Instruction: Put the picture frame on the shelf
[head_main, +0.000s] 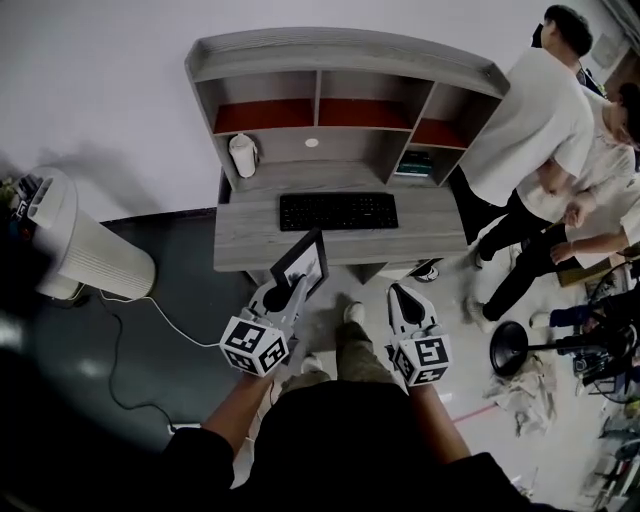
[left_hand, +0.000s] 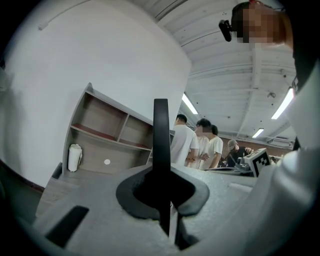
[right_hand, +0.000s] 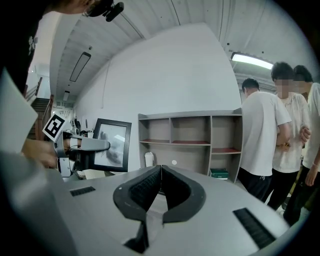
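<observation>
the left gripper (head_main: 291, 292) is clenched on the thin black-rimmed picture frame (head_main: 300, 262), its dark ribbed pads pinching the frame's lower edge; in the left gripper view the frame (left_hand: 161, 130) stands edge-on as a narrow black bar rising straight up from between the closed jaws. the frame is held in the air, upright and slightly tilted, over the front edge of the grey wood-grain desk (head_main: 250, 240), left of its middle, and is not on the shelf. from the right gripper view its glazed face (right_hand: 111, 145) shows a pale grey print inside a flat black border. the right gripper (head_main: 403, 294) is pressed shut with nothing between its pads, which meet in a thin line, and it hangs in front of the desk's front edge near the right. the grey hutch shelf (head_main: 330, 90) stands along the desk's back edge, with three upper compartments floored in red-brown board. a flat black keyboard (head_main: 338, 211) lies mid-desk, a white cylindrical container (head_main: 243, 155) stands at the back left corner, and a small green stack (head_main: 415, 163) lies at the back right.
</observation>
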